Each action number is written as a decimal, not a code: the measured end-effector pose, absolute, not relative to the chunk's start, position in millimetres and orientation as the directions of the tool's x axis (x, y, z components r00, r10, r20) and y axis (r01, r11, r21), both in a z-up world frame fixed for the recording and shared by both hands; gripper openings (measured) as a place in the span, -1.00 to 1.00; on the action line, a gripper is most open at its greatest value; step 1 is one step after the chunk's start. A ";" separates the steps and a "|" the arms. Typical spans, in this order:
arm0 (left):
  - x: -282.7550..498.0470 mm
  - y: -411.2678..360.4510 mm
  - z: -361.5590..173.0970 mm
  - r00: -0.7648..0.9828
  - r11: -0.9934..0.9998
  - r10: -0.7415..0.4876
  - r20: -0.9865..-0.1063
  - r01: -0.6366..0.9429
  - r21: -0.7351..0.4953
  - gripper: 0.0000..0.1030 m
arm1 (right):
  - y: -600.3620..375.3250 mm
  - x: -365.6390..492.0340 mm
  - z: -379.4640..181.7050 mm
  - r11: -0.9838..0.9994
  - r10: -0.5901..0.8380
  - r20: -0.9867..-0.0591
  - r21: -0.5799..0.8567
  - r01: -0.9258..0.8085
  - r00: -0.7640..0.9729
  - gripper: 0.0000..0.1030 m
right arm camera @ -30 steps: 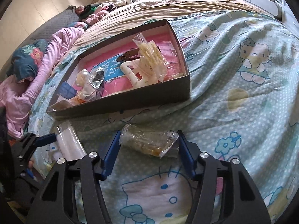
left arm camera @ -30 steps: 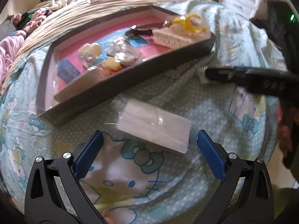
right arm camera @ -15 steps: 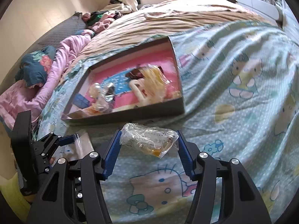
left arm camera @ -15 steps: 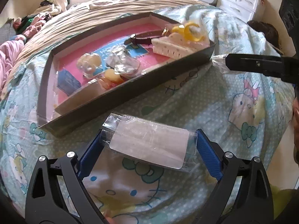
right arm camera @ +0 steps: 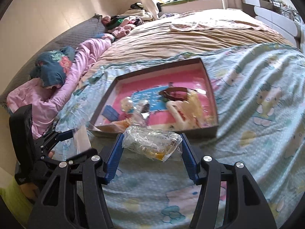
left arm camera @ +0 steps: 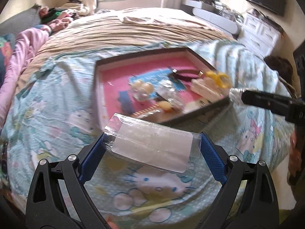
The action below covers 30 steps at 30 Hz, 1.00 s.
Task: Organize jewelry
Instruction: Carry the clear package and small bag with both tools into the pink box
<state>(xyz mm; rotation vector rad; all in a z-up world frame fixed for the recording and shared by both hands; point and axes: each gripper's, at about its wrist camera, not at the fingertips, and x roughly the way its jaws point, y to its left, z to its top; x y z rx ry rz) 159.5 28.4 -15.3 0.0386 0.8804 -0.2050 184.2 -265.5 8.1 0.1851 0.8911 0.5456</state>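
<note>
The tray [right arm camera: 209,87] holds several pieces; left gripper [left arm camera: 152,148] clamps a flat packet [left arm camera: 152,148], right gripper [right arm camera: 152,147] a crumpled bag [right arm camera: 150,143]; both unplaced.

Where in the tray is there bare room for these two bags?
The tray is bare along its far pink strip, between the far wall and the brown strap. The near half is crowded: yellow clip, pearl piece, blue card.
</note>
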 end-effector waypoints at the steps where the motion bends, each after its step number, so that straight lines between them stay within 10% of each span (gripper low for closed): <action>1: 159.4 32.4 -13.5 0.623 0.981 -0.159 -0.766 0.186 -0.052 0.71 | -261.0 185.1 9.3 0.844 0.531 -0.684 0.376 -0.383 0.500 0.10; 30: 200.7 59.6 2.9 0.651 0.997 -0.082 -0.755 0.066 -0.051 0.71 | -225.4 228.8 27.3 0.829 0.547 -0.644 0.328 -0.453 0.535 0.11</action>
